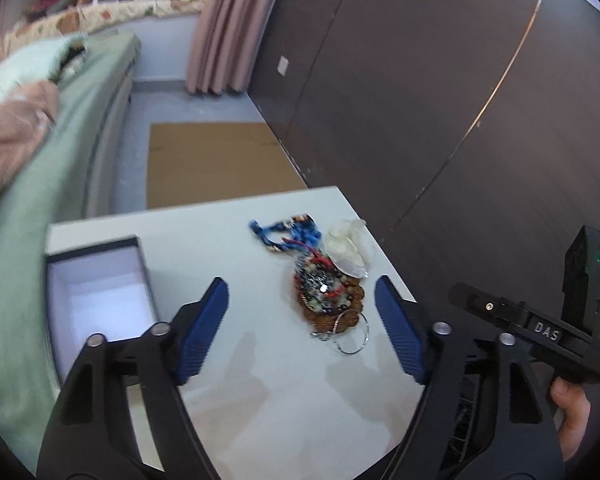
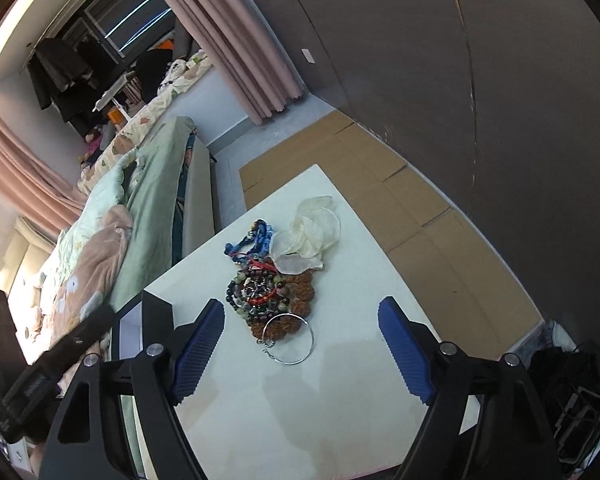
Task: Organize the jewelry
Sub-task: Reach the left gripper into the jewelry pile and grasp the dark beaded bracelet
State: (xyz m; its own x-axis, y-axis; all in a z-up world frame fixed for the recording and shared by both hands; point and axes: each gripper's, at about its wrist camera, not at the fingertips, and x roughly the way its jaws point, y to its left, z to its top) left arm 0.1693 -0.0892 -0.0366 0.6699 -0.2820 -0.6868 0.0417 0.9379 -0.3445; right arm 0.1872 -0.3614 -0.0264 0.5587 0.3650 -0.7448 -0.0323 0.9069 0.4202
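Observation:
A pile of jewelry lies on the white table: beaded bracelets, a brown bead bracelet, a silver bangle, blue cords and white shell pieces. An open dark box with a white inside stands at the table's left. My left gripper is open and empty above the table, just short of the pile. My right gripper is open and empty, with the bangle between its fingers in view. The pile and shell pieces show beyond it.
A bed with green bedding runs along the table's left edge. A dark wall stands to the right. Flat cardboard lies on the floor beyond the table. The other gripper's handle shows at right.

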